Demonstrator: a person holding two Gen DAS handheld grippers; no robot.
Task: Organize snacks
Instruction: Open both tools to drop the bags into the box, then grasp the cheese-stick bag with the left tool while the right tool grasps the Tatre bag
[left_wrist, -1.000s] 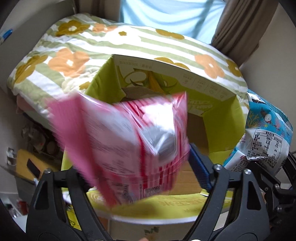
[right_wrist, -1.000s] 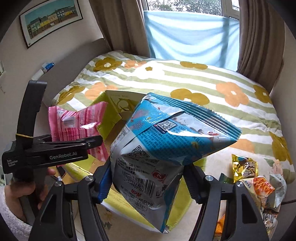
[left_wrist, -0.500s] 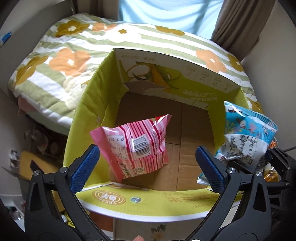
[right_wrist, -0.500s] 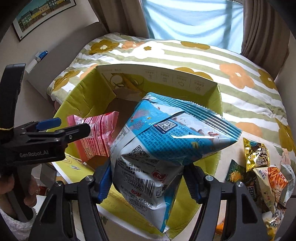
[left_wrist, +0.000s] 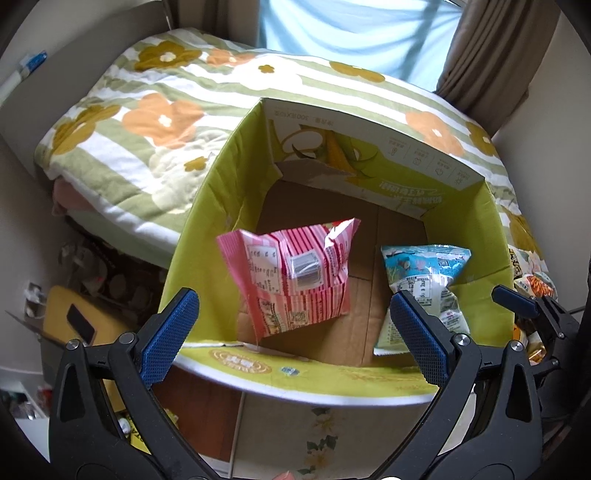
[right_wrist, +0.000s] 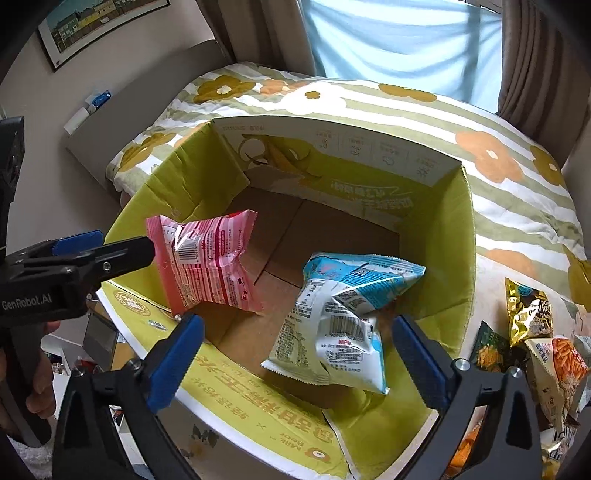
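A green cardboard box (left_wrist: 207, 206) (right_wrist: 458, 236) stands open beside the bed. A pink striped snack bag (left_wrist: 295, 280) (right_wrist: 207, 269) lies inside it at the left. A blue and white snack bag (left_wrist: 424, 284) (right_wrist: 340, 321) lies inside at the right. My left gripper (left_wrist: 291, 336) is open and empty above the box's near rim; it also shows in the right wrist view (right_wrist: 107, 254). My right gripper (right_wrist: 295, 354) is open and empty above the blue bag; one of its fingers (left_wrist: 517, 299) shows at the right of the left wrist view.
Several loose snack bags (right_wrist: 532, 332) lie to the right of the box. A bed with a floral striped cover (left_wrist: 155, 118) is behind the box. Clutter and a yellow item (left_wrist: 74, 325) sit on the floor at left.
Both grippers opened. The pink bag dropped from the left gripper into the box, then the blue bag dropped from the right gripper into the box.
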